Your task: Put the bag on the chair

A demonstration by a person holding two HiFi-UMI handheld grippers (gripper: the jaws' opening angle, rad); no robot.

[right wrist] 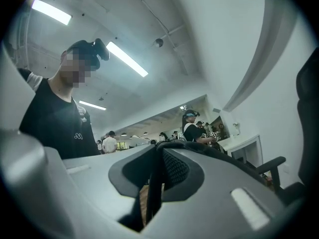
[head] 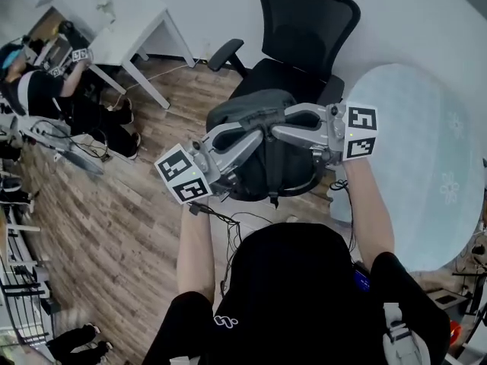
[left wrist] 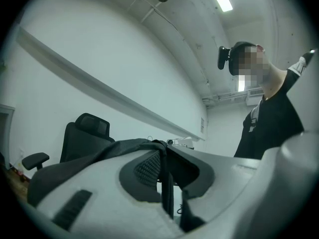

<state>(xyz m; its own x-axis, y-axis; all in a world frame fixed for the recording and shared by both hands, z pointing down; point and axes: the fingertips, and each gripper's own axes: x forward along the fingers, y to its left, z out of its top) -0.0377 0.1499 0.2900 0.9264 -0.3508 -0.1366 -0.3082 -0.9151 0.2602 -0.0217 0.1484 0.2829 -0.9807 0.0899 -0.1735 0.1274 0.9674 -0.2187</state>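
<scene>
A dark grey and black bag (head: 245, 111) hangs just above the seat of the black office chair (head: 304, 29), in front of its backrest. My left gripper (head: 255, 131) comes in from the lower left and my right gripper (head: 275, 130) from the right, and they meet at the bag's top. In the left gripper view the left gripper (left wrist: 162, 151) is shut on a thin black strap (left wrist: 168, 188), with bag fabric (left wrist: 107, 151) draped over one jaw and the chair (left wrist: 82, 133) behind. The right gripper (right wrist: 162, 151) pinches a strap (right wrist: 153, 193) the same way.
A white desk (head: 114, 14) stands at the back left, with people (head: 38, 90) sitting beside it. A round pale blue table (head: 415, 158) lies close on the right. Cables (head: 221, 219) trail over the wood floor below the bag. The chair's armrest (head: 224, 52) sticks out left.
</scene>
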